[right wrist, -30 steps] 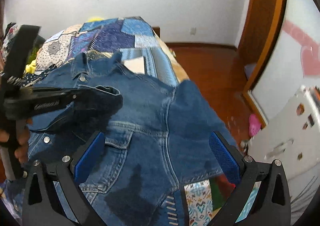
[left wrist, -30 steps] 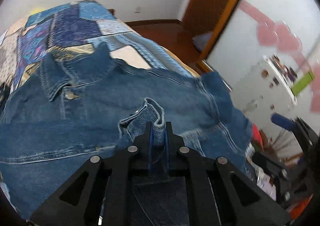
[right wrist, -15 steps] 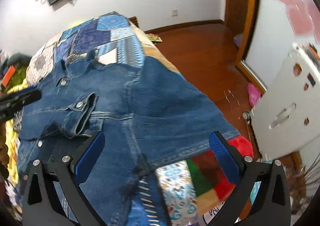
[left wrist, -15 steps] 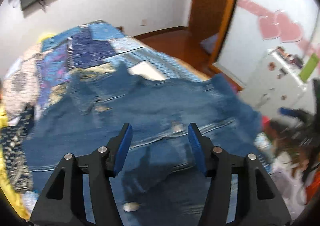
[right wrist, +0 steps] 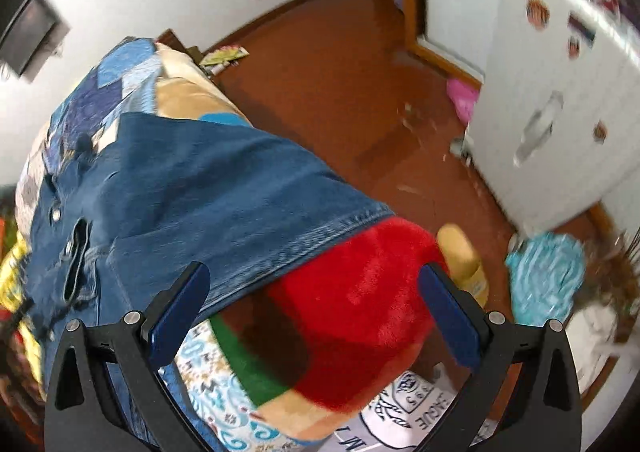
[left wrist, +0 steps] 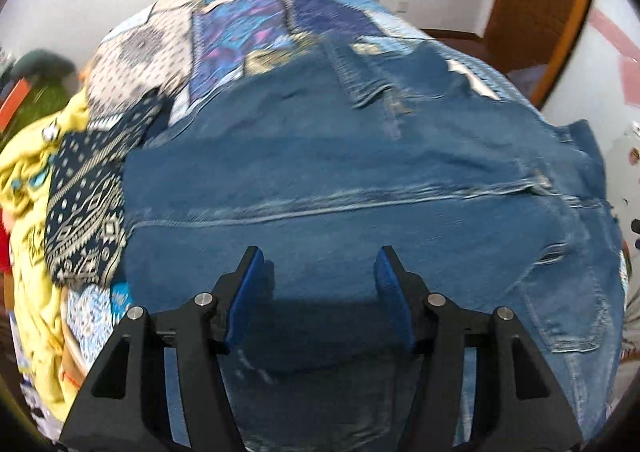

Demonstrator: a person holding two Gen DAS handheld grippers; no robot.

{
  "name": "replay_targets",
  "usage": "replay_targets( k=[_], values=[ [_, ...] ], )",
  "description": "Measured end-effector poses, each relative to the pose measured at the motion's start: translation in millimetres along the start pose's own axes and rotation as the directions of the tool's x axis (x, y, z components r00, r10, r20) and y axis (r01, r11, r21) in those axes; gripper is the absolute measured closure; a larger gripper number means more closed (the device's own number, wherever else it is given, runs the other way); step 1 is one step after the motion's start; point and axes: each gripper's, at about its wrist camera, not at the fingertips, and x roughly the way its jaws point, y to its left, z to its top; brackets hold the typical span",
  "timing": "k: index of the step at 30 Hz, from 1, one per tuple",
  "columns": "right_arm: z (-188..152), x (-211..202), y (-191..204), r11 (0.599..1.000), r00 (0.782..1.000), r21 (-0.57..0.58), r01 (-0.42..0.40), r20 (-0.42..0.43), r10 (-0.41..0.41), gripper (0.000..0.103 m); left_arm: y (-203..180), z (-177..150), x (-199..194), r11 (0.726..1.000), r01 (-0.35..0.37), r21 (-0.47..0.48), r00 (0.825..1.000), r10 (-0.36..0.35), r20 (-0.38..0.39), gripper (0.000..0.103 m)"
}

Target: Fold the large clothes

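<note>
I see a blue denim jacket (left wrist: pixel 360 172) with paler stitched seams, lying on a patchwork bedspread (left wrist: pixel 256 24) of blues, purple and white dotted squares. Beside it I make out a navy cloth (left wrist: pixel 84 212) with white geometric print and a yellow fabric (left wrist: pixel 28 188). My grippers' pads (left wrist: pixel 244 292) are blue. A red plush blanket (right wrist: pixel 360 316) has green and tan blocks.
</note>
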Motion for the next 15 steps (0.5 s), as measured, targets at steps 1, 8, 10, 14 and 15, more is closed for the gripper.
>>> replay_targets(
  k=[1, 8, 10, 14, 15],
  values=[
    [2.1, 4.0, -4.6, 0.999, 0.999, 0.021, -0.027, -0.017, 0.028, 0.000, 3.6, -1.9, 1.5, 1.000, 0.000, -0.010, 1.000, 0.000, -0.002, 0.045],
    [15.5, 26.3, -9.3, 0.990, 0.990, 0.087, -0.111, -0.079, 0.118, 0.012, 10.2, -3.5, 9.0, 0.999, 0.006, -0.034, 1.000, -0.006, 0.001, 0.045],
    [18.3, 29.4, -10.5, 0.989, 0.989, 0.089, -0.117, -0.079, 0.124, 0.015, 8.1, -2.3, 8.2, 0.999, 0.011, -0.037, 1.000, -0.011, 0.007, 0.045],
    [27.4, 46.0, -16.0, 0.987, 0.987, 0.114, -0.113, -0.101, 0.125, 0.032, 6.6, -0.5, 8.3, 0.999, 0.019, -0.048, 1.000, -0.019, 0.014, 0.045],
    [29.2, 50.9, -17.4, 0.985, 0.985, 0.126, -0.120, -0.107, 0.134, 0.035, 6.3, -0.1, 8.0, 0.998, 0.022, -0.053, 1.000, -0.021, 0.016, 0.045]
  ],
)
